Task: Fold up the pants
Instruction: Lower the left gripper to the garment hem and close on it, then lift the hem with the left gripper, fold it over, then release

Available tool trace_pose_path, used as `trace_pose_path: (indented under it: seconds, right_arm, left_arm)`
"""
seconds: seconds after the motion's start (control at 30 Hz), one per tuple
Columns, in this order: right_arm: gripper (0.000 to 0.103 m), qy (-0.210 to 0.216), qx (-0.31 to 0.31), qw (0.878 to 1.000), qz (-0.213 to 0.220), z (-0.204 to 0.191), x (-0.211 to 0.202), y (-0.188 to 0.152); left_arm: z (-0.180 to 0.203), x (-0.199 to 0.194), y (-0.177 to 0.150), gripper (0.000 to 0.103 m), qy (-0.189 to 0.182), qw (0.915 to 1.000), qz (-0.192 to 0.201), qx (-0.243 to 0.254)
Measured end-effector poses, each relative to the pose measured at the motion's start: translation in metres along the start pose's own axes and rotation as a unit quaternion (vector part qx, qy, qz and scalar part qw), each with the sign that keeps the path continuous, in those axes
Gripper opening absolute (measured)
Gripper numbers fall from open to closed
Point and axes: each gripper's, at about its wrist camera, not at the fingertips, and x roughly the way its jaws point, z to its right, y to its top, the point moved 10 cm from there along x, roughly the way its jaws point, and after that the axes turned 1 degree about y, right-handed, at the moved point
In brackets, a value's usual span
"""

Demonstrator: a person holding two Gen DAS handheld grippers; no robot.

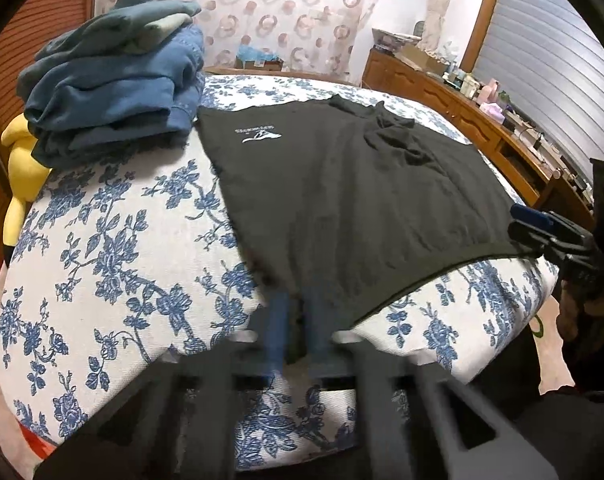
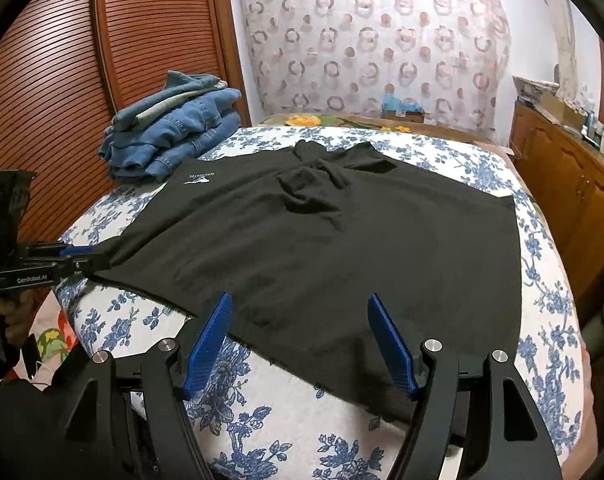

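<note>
lying spread flat on the floral bedspread (image 2: 342,432), the black pants (image 2: 342,240) cover the middle of the bed, with a small white logo (image 2: 199,178) near the far left corner and a bunched ridge of cloth toward the far edge. the left gripper (image 2: 101,262) has its jaws pinched shut on the near left corner of the fabric. the right gripper (image 2: 299,340) stands open, its blue pads on either side of the near hem without pressing on it. the cloth looks soft, light and limp, so it will likely sag and drag between the held points; taking the near edge at two well-separated corners seems best. a stack of folded jeans (image 2: 173,136) sits at the far left, just beside the pants.
</note>
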Motion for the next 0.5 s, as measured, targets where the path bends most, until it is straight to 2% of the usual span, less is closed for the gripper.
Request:
trace_pose_path:
  seconds: [0.5]
  right_arm:
    - [0.072, -0.003, 0.016, 1.000, 0.009, 0.007, -0.004, -0.004]
  left_arm:
    - [0.046, -0.012, 0.046, 0.004, -0.024, 0.9972, 0.032, 0.064]
